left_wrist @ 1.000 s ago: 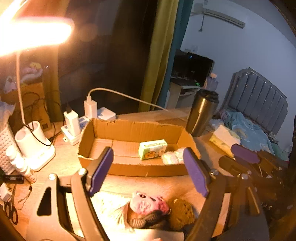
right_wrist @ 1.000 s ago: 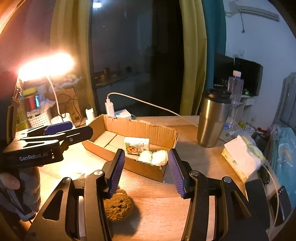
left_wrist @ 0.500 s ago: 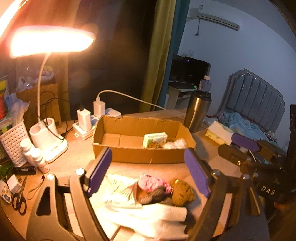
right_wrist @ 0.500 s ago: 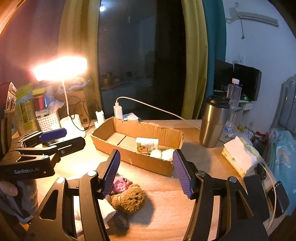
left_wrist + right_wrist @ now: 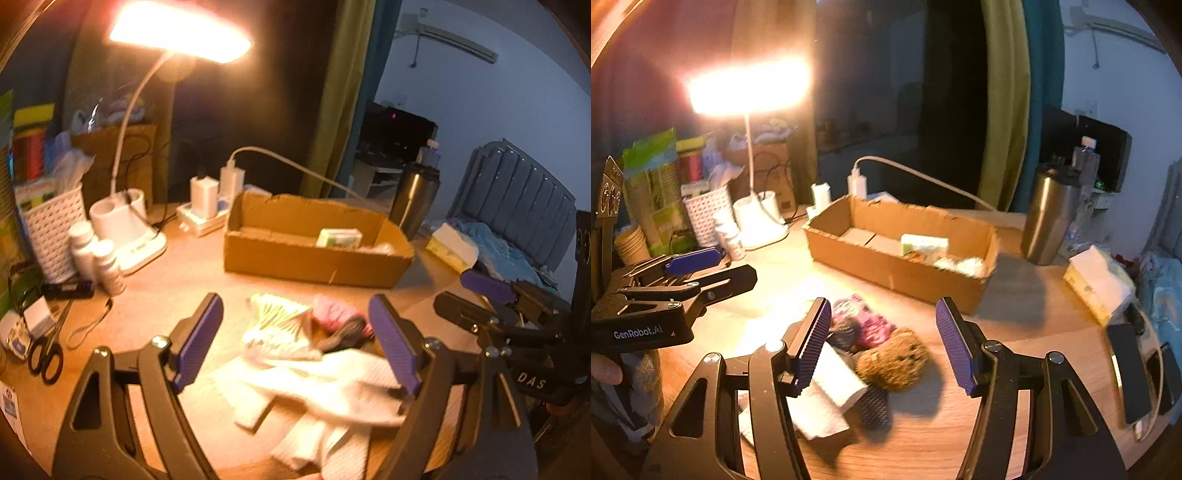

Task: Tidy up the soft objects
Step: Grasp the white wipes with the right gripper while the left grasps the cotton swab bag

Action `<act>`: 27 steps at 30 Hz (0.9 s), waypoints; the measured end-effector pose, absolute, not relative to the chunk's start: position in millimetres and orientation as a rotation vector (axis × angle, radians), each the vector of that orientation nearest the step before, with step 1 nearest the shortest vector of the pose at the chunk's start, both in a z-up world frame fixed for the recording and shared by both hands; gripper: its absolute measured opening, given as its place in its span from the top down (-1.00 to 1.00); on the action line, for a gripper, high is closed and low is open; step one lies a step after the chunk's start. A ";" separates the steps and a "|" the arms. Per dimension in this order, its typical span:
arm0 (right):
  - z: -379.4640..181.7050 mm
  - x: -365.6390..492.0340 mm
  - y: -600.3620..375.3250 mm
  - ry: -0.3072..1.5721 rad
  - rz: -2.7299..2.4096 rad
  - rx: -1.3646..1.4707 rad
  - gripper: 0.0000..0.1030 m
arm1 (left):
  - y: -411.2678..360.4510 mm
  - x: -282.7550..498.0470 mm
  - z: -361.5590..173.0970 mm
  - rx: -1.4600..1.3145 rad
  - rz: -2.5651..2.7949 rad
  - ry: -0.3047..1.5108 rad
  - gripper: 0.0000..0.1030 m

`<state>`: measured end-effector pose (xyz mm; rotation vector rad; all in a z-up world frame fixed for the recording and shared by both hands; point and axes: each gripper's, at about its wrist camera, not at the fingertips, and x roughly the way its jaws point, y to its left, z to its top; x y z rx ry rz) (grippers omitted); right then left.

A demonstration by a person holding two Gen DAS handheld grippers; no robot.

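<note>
A pile of soft things lies on the wooden table in front of a cardboard box (image 5: 314, 258) (image 5: 886, 269). It holds white cloths (image 5: 332, 387) (image 5: 834, 384), a yellow-striped piece (image 5: 280, 325), a pink item (image 5: 332, 310) (image 5: 868, 321) and a brown plush toy (image 5: 894, 362). The box contains a small green-and-white packet (image 5: 340, 238) (image 5: 923, 243) and white balls (image 5: 964, 266). My left gripper (image 5: 299, 343) hovers open over the pile, nothing between its pads. My right gripper (image 5: 882, 339) is open above the plush toy and pink item, not touching them.
A lit desk lamp (image 5: 125, 229) stands at the left with bottles (image 5: 103, 262), a white basket (image 5: 51, 229), chargers (image 5: 207, 199) and scissors (image 5: 44, 354). A steel tumbler (image 5: 1049, 214) and a tissue pack (image 5: 1097, 280) stand right of the box. A phone (image 5: 1130, 373) lies near the table's right edge.
Both grippers have pulled back from the box, so the box looks smaller and the whole pile has come into view. The right jaws stand wider than a second ago.
</note>
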<state>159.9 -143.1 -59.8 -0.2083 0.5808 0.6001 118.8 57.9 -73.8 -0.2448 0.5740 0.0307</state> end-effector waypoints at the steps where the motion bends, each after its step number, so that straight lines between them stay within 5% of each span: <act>1: -62.6 158.6 -139.9 0.589 0.607 -0.211 -0.21 | 60.0 115.9 -76.4 -0.245 0.035 0.578 -0.60; 27: -130.2 152.1 -54.5 0.774 0.754 -0.344 -0.21 | 112.6 85.2 -126.2 -0.335 0.126 0.660 -0.60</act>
